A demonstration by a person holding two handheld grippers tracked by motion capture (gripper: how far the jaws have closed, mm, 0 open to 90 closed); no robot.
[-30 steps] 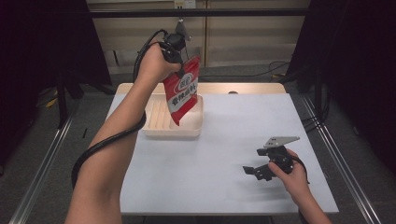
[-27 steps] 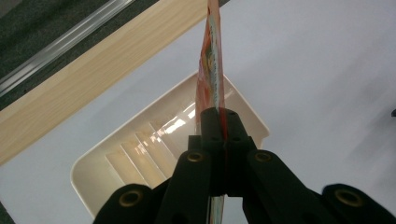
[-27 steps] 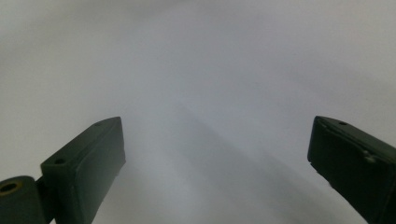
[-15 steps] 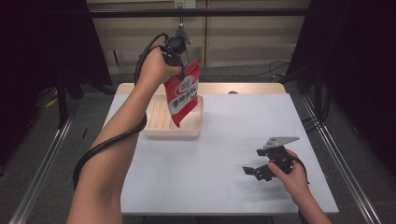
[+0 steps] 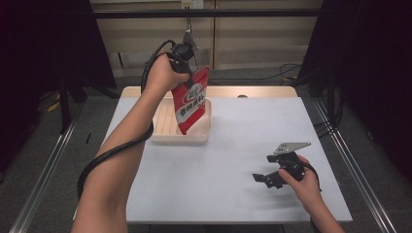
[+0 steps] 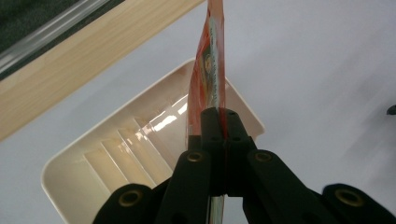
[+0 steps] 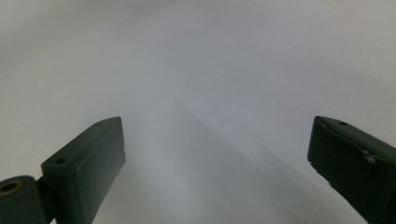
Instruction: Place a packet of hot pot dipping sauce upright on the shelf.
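In the high view, a red pouch (image 5: 191,101) with a white label hangs in the air over the cream tray (image 5: 162,136) at the far left of the white table (image 5: 243,145). Its long axis runs nearly vertical, the top edge tipped slightly right, the bottom corner pointing down into the tray. The left gripper (image 5: 188,68) pinches the pouch at its top edge; the left arm is raised and stretched forward, a black cable looping around the forearm. The right gripper (image 5: 265,178) lies low near the table's near right side, held in the right hand (image 5: 303,182), jaws pointing left. In the left gripper view, the left gripper (image 6: 226,135) has its jaws clamped tight on the pouch (image 6: 212,70), seen edge-on, with the ribbed tray (image 6: 84,163) below. In the right gripper view, the right gripper (image 7: 217,154) has its jaws wide apart over bare table (image 7: 210,70).
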